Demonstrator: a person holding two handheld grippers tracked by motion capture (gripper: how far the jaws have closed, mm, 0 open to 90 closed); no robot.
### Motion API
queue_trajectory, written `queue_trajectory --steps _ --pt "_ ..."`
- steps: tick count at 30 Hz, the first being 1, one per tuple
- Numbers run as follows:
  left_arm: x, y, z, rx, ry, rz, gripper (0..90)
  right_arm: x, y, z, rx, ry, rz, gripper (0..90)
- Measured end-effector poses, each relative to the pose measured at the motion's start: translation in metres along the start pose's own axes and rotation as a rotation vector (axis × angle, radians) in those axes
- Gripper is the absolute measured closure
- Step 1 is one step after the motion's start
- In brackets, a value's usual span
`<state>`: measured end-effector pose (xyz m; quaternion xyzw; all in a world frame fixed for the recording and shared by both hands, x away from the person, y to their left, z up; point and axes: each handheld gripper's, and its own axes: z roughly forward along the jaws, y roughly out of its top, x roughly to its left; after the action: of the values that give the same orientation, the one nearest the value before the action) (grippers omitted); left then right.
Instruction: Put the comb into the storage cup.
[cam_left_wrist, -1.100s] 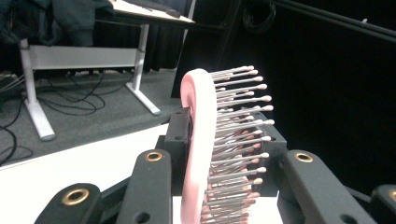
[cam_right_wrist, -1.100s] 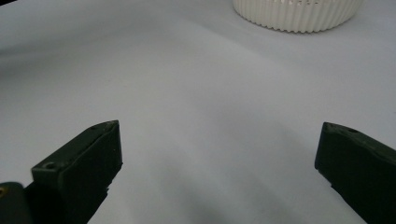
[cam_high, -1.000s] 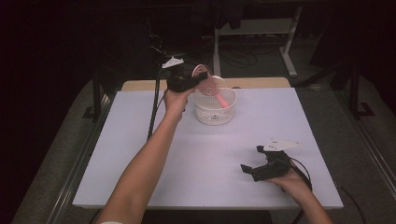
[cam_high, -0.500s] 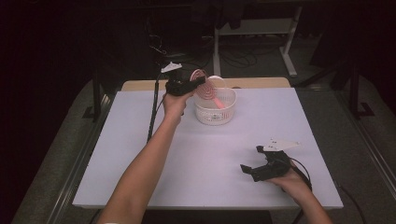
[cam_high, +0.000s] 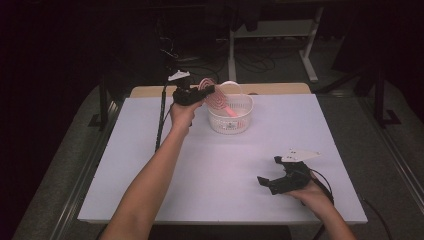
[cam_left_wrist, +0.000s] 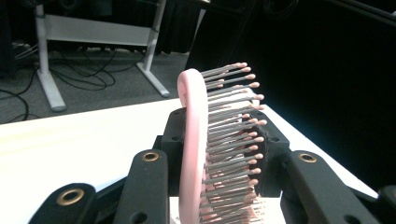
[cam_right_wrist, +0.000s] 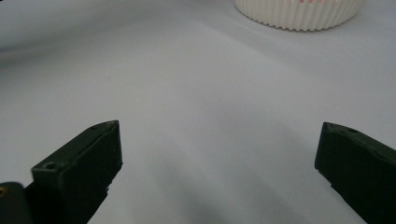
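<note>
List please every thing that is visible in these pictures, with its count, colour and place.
hairbrush: one, pink with pink-tipped bristles, held in the left gripper above the basket's rim
basket: one, white, far middle of the table
table: one, white top
desk frame: one, white, on the floor beyond the table
cables: several, black, on the floor behind
left gripper: one, black, shut on the hairbrush
right gripper: one, black, open, low over the near right of the table

text: none legible | labels: none | brands: none | numbers: none
</note>
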<state>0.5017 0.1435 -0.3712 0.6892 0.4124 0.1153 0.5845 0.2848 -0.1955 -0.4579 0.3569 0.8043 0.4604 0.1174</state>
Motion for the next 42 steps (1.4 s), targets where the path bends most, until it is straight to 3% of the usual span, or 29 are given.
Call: queue_trajectory --steps 7,19,22,29,36,42 --pt "0.005 -0.001 -0.001 0.019 0.007 -0.003 62.2 0.001 -0.001 0.000 0.005 -0.003 -0.005 0.4" --pt "0.008 -0.003 0.001 0.050 0.018 0.029 57.0 -0.001 -0.002 -0.001 0.002 0.000 -0.007 0.4" --pt "0.010 -0.003 -0.001 0.061 0.048 0.057 49.4 -0.001 -0.002 -0.001 0.001 -0.001 -0.008 0.4" --pt "0.014 -0.003 -0.008 0.070 0.063 0.098 33.3 -0.001 0.000 -0.001 0.003 -0.006 -0.013 0.4" --pt "0.018 -0.004 -0.020 0.068 0.044 0.123 18.9 0.000 0.001 0.000 0.006 -0.007 -0.017 0.4" --pt "0.020 -0.002 -0.034 0.083 0.023 0.158 12.7 0.001 0.001 0.000 0.008 -0.012 -0.017 0.4"
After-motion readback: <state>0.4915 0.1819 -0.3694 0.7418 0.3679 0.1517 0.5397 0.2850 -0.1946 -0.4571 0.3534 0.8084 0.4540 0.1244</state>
